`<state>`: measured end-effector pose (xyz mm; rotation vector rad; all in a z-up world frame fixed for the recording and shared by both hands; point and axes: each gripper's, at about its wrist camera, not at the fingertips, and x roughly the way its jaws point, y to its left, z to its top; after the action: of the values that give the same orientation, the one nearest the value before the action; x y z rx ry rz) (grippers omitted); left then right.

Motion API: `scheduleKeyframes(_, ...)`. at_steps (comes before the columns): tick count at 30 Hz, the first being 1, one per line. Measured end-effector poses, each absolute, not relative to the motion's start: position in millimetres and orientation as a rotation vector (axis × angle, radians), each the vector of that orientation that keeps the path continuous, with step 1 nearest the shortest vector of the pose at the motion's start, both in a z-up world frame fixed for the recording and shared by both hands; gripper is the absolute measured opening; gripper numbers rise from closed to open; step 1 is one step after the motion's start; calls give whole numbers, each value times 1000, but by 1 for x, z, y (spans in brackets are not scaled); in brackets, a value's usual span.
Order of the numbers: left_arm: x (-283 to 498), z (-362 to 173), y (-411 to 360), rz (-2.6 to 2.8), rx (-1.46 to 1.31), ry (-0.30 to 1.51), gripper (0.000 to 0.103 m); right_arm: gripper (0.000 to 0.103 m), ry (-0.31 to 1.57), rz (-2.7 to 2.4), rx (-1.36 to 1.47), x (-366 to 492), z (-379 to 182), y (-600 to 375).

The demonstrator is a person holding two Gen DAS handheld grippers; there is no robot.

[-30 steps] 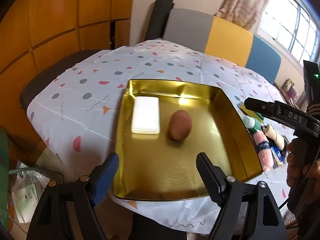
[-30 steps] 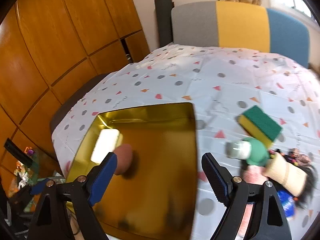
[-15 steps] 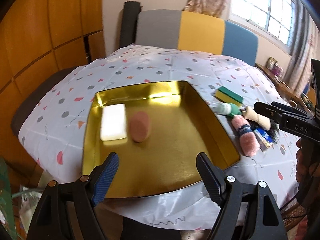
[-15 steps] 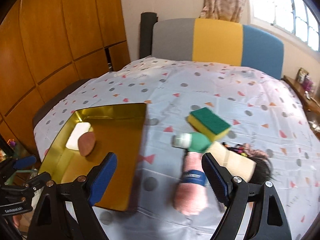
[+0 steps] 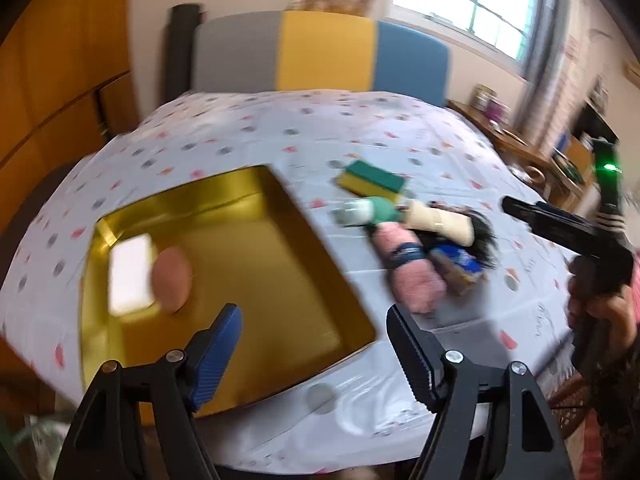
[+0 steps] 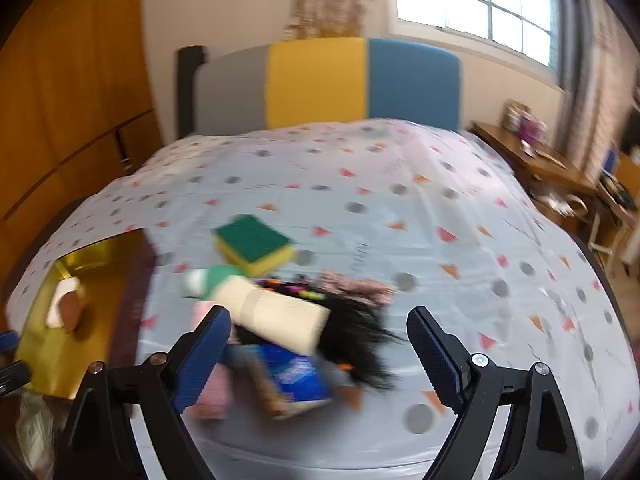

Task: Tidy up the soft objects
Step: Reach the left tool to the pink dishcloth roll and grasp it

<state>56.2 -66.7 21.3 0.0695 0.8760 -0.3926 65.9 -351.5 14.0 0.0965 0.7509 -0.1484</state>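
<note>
Blur smears the left wrist view, a sign of quick travel. Compared with half a second ago, the gold tray [image 5: 224,280] has slid to the left of the picture, and the heap of soft things now fills the middle right. The left gripper [image 5: 312,344] is empty, its jaws closing a little on nothing, over the tray's near right corner. In the tray lie 2 items: a white block [image 5: 130,276] and a brown egg-shaped sponge [image 5: 172,280], touching. Outside it, just beside the tray's right wall, lie a green and yellow sponge [image 5: 370,182], a pink roll [image 5: 412,280] and a cream roll [image 5: 438,222], bunched together. A hand [image 5: 600,304] carries the other tool at far right.

From the right wrist view, the tray [image 6: 92,312] has drifted to the left edge, and the pile sits between the fingers. The right gripper [image 6: 320,356] is unclenched, jaws opening, touching nothing. The cream roll [image 6: 276,316] lies nearest, over black hair [image 6: 360,344] and a blue packet [image 6: 296,372]. This suggests the next pick comes from the pile.
</note>
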Motion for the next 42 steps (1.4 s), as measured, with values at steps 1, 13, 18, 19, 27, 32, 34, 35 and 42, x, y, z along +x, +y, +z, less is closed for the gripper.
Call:
scheduleKeyframes(1,57,22,-76,-421,74,883,75,90,755,-165,113,66,11,-360)
scheduleKeyframes(13,111,-21,-186,-519,134,1055,60,90,711,-198,312,58,6,-399)
scheduleKeyframes(18,133,-45,-210,-484,157,1115,60,91,701,-185,362,56,6,-404)
scheduleKeyframes(19,139,-51,-214,-467,157,1134,60,91,700,-184,366,57,6,-405)
scheduleKeyframes(27,167,-95,-224,-398,162,1222,57,91,692,-181,383,56,7,-408)
scheduleKeyframes(32,151,-85,-217,-424,157,1144,37,91,700,-192,385,57,5,-410)
scheduleKeyframes(34,133,-76,-215,-460,181,1096,37,91,705,-196,394,57,3,-412)
scheduleKeyframes(35,126,-73,-214,-481,189,1085,37,91,708,-197,401,57,3,-413)
scheduleKeyframes(42,65,-84,-201,-593,253,1101,37,90,733,-213,461,56,-4,-423)
